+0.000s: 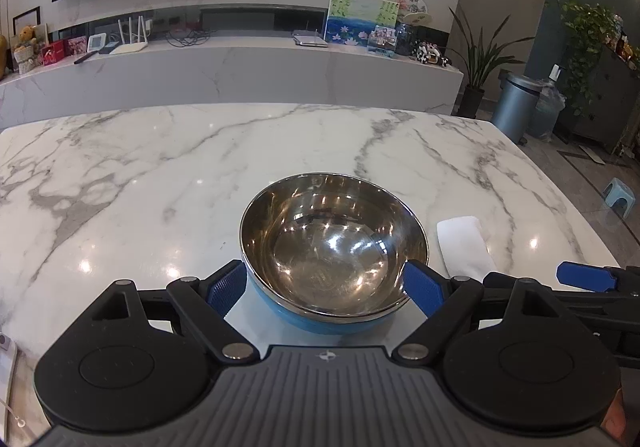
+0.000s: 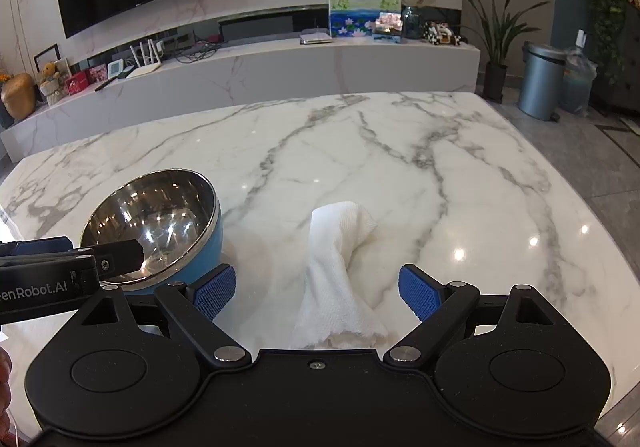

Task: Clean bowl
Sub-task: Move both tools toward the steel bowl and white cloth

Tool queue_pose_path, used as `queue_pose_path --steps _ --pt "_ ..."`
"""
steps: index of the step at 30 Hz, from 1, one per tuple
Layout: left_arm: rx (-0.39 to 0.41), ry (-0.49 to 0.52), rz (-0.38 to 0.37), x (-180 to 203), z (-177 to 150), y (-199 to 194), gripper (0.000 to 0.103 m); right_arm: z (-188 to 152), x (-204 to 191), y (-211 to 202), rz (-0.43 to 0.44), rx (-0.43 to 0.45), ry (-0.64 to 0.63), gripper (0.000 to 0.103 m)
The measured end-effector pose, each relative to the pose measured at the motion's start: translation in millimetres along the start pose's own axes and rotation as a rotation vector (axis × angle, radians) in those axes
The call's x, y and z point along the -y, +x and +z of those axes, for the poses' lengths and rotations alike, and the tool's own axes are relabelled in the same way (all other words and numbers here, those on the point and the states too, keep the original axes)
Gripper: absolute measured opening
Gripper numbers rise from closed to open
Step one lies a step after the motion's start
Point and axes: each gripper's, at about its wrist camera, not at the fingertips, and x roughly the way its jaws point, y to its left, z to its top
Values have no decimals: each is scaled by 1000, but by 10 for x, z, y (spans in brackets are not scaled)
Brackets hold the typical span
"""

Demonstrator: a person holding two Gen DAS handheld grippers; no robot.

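Note:
A steel bowl (image 1: 332, 243) with a blue outside stands on the marble table (image 1: 160, 187). My left gripper (image 1: 324, 285) is open, and its blue pads flank the near part of the bowl, close to its sides. In the right wrist view the bowl (image 2: 160, 219) sits at the left, with one left gripper finger (image 2: 120, 251) in front of its rim. A crumpled white paper towel (image 2: 340, 267) lies on the table (image 2: 440, 187) between the wide-apart pads of my open right gripper (image 2: 316, 291), touching neither pad. The towel (image 1: 464, 247) lies just right of the bowl.
The table's right edge drops to a tiled floor with a small blue stool (image 1: 619, 193) and a grey bin (image 2: 540, 79). Beyond the far edge runs a low marble shelf (image 1: 240, 63) under a wall television. A white object (image 1: 6, 351) shows at the near left.

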Motion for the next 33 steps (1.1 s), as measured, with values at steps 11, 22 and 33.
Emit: queue_pose_path --steps 11,22,33 --pt "-11 -11 5 -31 -4 17 85 -12 -9 -1 3 -3 -5 88" --pt "-14 -3 16 -36 -4 21 85 -9 -30 10 4 -5 -7 88" --pt "-17 -10 27 -56 -3 50 85 -3 -32 22 8 -13 -10 88"
